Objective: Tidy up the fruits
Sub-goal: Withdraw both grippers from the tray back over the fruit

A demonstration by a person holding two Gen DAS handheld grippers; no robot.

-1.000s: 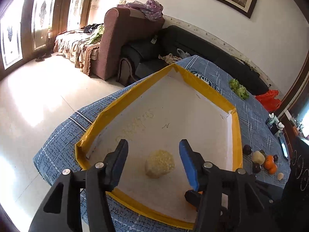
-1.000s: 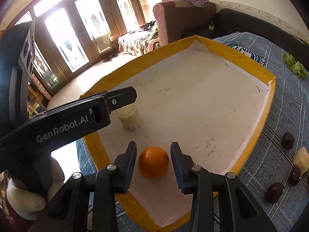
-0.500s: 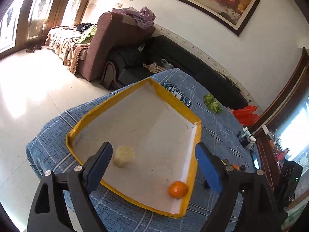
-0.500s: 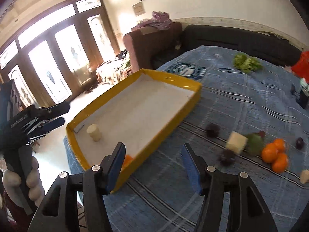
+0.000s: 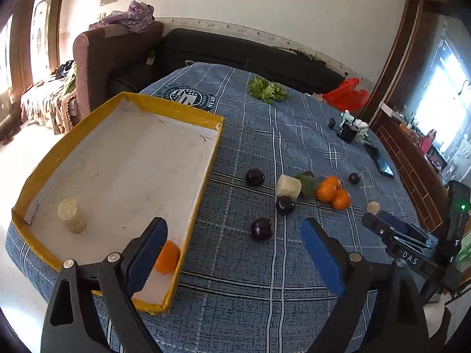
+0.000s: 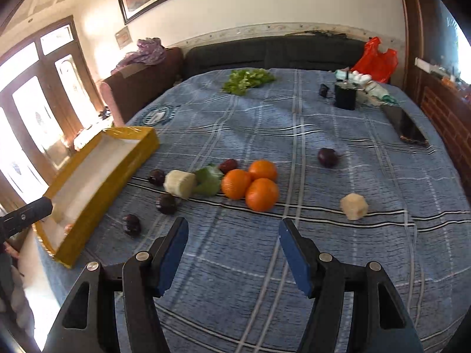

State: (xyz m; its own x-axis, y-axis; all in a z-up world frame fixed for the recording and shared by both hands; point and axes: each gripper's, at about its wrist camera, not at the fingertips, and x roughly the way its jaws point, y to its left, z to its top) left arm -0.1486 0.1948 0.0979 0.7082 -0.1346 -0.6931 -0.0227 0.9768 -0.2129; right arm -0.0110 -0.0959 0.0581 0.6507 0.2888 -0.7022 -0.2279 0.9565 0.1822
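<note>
Left tongs (image 5: 232, 236): jaws spread wide and opening, nothing between them; held above the desk (image 5: 265, 294) at the near right corner of the yellow-rimmed tray (image 5: 44, 161).

Right tongs (image 6: 231, 235): jaws parted and opening, nothing grasped; held over bare checked cloth, with the fruit group lying just beyond the tips.

Tray contents, seen from the left wrist: one orange (image 5: 167, 256) in the near right corner, partly hidden behind the left finger (image 5: 147, 253); one pale corn piece (image 5: 70, 216) standing upright near the left wall.

Loose on the desk, seen from the right wrist: three oranges (image 6: 250, 184) touching in a cluster; a pale block (image 6: 179, 184) and a green leafy piece (image 6: 207, 181) just to their left; dark plums (image 6: 166, 203) scattered between the cluster and the tray; one plum (image 6: 328, 157) apart to the right; a small pale piece (image 6: 353, 206) near right. Nothing is set between the right tongs and the oranges.

Further back: lettuce (image 6: 247, 81), a red bag (image 6: 375, 60), a small black box (image 6: 344, 95).

View differences: the tray floor is shown fully by the left wrist only; from the right wrist the tray is seen edge-on and blurred, its contents not told. The third orange is mostly hidden in the left view.
</note>
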